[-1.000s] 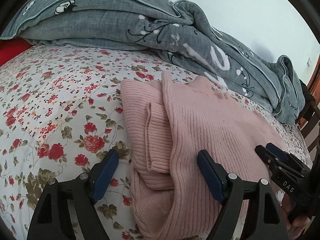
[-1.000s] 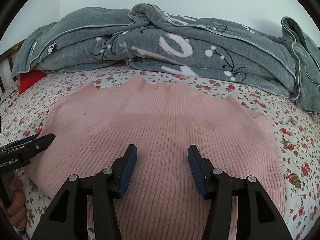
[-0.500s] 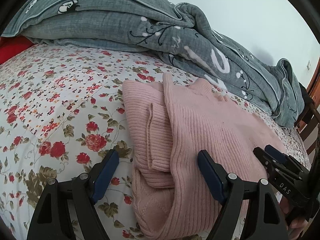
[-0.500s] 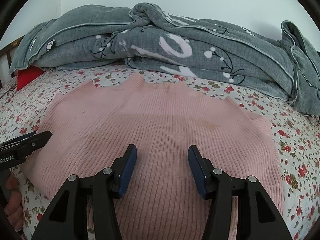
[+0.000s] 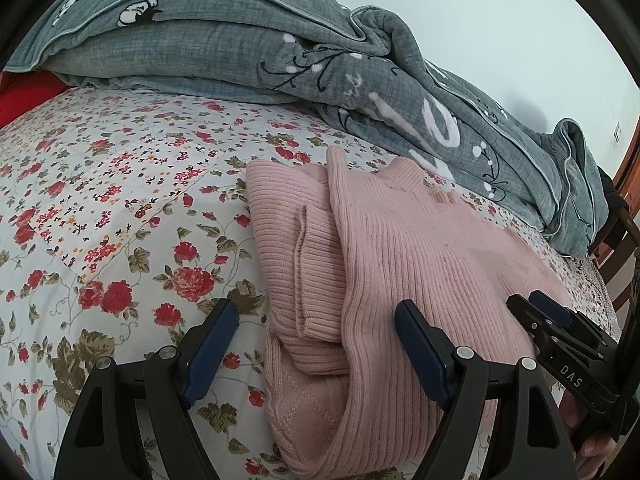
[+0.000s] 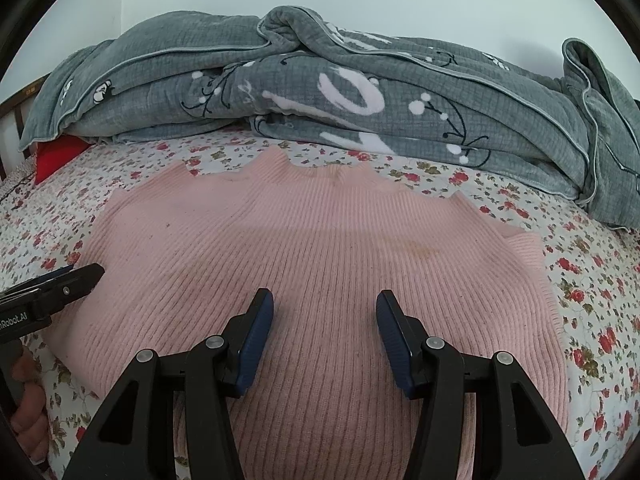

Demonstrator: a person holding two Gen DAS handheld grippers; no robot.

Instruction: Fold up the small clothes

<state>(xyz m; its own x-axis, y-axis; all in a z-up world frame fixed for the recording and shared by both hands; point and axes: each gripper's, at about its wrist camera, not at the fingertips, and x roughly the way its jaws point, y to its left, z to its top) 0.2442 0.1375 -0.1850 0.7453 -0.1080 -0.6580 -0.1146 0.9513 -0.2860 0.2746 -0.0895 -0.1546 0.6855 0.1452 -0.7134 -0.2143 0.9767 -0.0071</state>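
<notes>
Over the pink sweater point(image 6: 320, 248) both hand-held grippers, left point(image 5: 316, 344) and right point(image 6: 325, 332), gape wide (holding nothing).

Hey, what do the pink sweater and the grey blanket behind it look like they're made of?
Pink sweater: a soft rib knit, probably wool or acrylic, matte, with fine parallel ribs and slight fuzz. Grey blanket: looks like plush quilted fleece or cotton, matte, with a grid-textured surface, piped edges and a white pattern.

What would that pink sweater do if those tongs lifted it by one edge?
The pink sweater is a soft ribbed knit, so it would probably droop. Its folded-in sleeve lies loose and may slip open. It looks fairly light.
</notes>
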